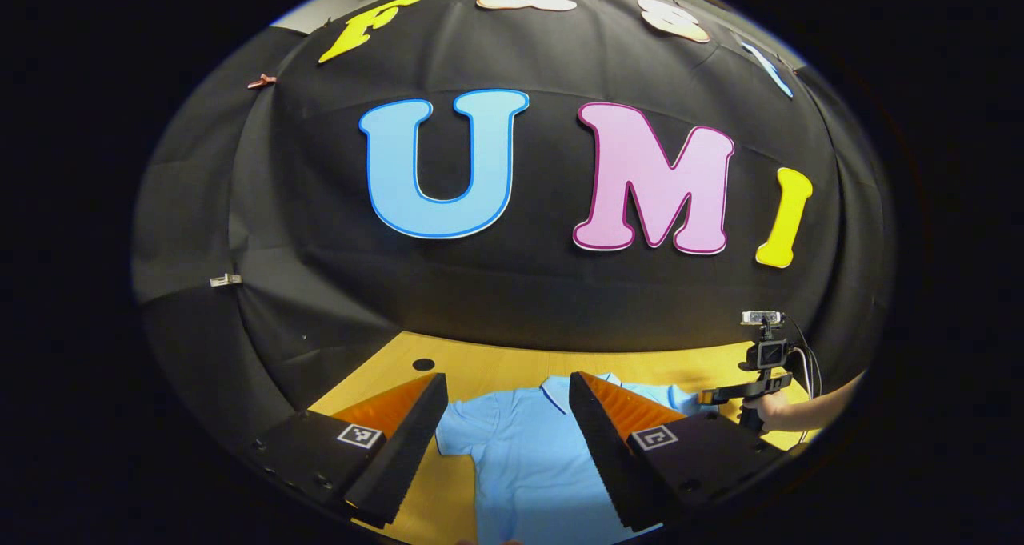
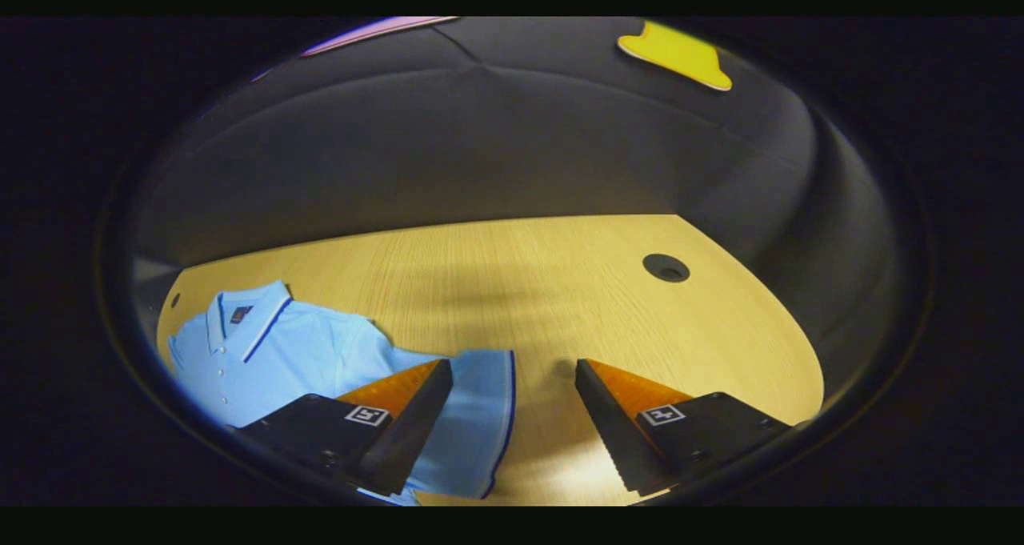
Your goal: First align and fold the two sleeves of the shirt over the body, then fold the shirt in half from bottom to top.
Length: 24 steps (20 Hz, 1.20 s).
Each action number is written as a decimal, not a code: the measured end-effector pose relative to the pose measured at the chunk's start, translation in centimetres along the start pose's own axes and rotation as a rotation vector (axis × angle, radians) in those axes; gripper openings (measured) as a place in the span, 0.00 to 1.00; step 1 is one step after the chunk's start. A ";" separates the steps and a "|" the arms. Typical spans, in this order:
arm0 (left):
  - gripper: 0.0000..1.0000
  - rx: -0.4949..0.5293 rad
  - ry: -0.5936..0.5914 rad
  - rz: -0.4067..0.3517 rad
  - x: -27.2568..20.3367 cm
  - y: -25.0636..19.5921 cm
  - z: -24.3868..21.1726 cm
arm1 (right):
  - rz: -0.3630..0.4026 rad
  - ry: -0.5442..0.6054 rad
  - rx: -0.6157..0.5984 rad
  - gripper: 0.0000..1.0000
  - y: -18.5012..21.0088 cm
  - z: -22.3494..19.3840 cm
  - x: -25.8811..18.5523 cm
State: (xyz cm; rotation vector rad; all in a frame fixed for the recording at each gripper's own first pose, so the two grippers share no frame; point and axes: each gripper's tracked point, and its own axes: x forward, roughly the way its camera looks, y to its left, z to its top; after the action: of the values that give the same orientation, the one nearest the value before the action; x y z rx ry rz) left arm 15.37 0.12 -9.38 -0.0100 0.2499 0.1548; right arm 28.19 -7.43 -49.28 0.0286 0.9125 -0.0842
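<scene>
Looking forward from the left gripper view, the left gripper hangs above the table with its fingers spread wide and nothing between them. The shirt, light blue with a collar, lies flat on the wood below and between the fingers, collar toward the booth wall. One short sleeve reaches out just beside the left finger. Farther off at the right edge, a hand holds the right gripper, low over the shirt's other side; from here I cannot tell how its fingers stand. A dark round hole sits in the tabletop near the wall.

Turning to the right gripper view, the right gripper also stands wide, holding nothing. The shirt lies to the lower left on the table, showing its collar, a row of buttons and a dark trim line. Its sleeve, edged with a dark stripe, spreads out between the fingers, partly under the near finger; whether that finger touches the cloth I cannot tell. A round hole marks the wood well apart from the shirt.
</scene>
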 end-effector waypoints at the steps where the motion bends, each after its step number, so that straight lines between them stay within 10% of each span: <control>1: 0.97 0.002 0.000 0.000 0.0 -0.1 0.0 | 0.006 -0.001 0.001 0.99 0.3 -0.1 0.3; 5: 0.97 0.000 -0.004 -0.004 -0.3 -0.4 -0.1 | 0.035 0.009 0.014 0.64 1.2 -0.3 0.1; 7: 0.97 -0.006 -0.004 -0.004 -0.5 -0.3 -0.2 | 0.051 0.009 0.016 0.29 1.4 -0.2 0.2; 11: 0.97 -0.015 0.006 0.006 -0.9 0.2 -1.0 | 0.059 0.027 0.054 0.03 1.8 -0.4 0.0; 24: 0.97 -0.059 0.007 0.074 -2.5 3.6 -2.7 | 0.031 -0.123 -0.169 0.05 8.8 6.3 -6.2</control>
State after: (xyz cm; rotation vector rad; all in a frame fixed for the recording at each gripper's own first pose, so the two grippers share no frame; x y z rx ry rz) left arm 11.80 3.19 -11.32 -0.0595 0.2533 0.2361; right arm 30.13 1.37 -40.68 -0.1183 0.7932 0.0196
